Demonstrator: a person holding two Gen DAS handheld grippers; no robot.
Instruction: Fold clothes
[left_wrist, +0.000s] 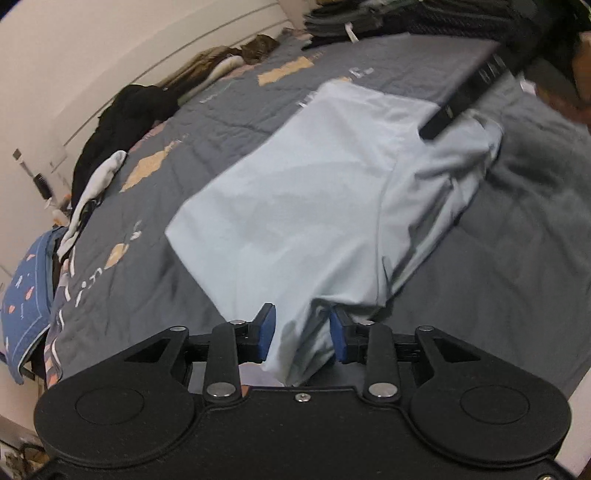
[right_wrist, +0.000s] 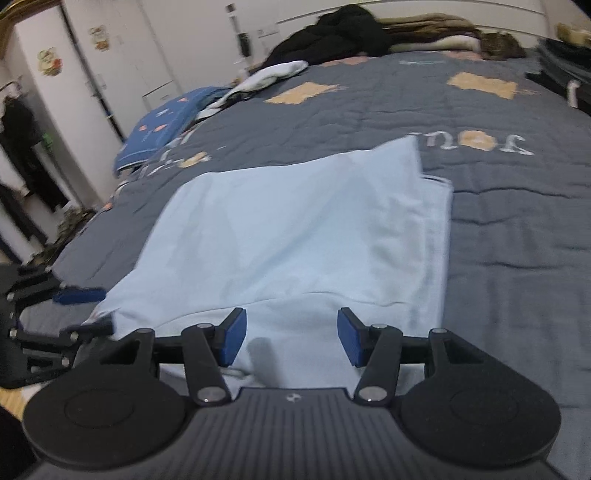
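A light blue garment (left_wrist: 317, 192) lies folded into a long rectangle on the grey bedspread (left_wrist: 207, 122). My left gripper (left_wrist: 303, 332) is at its near end, with a bunched corner of the cloth rising between the blue pads (left_wrist: 267, 328), and it is shut on that cloth. In the right wrist view the same garment (right_wrist: 295, 229) spreads out ahead. My right gripper (right_wrist: 291, 339) stands open just over its near edge, nothing pinched. The left gripper (right_wrist: 88, 310) shows at the garment's left corner. A dark blurred bar (left_wrist: 465, 92) crosses the garment's far right end.
Along the far side of the bed lie a black clothes pile (right_wrist: 332, 33), a white garment (right_wrist: 273, 74) and a blue patterned cloth (right_wrist: 159, 129). Dark folded clothes (left_wrist: 406, 18) are stacked at the bed's head. White wardrobe doors (right_wrist: 74, 92) stand beyond the bed.
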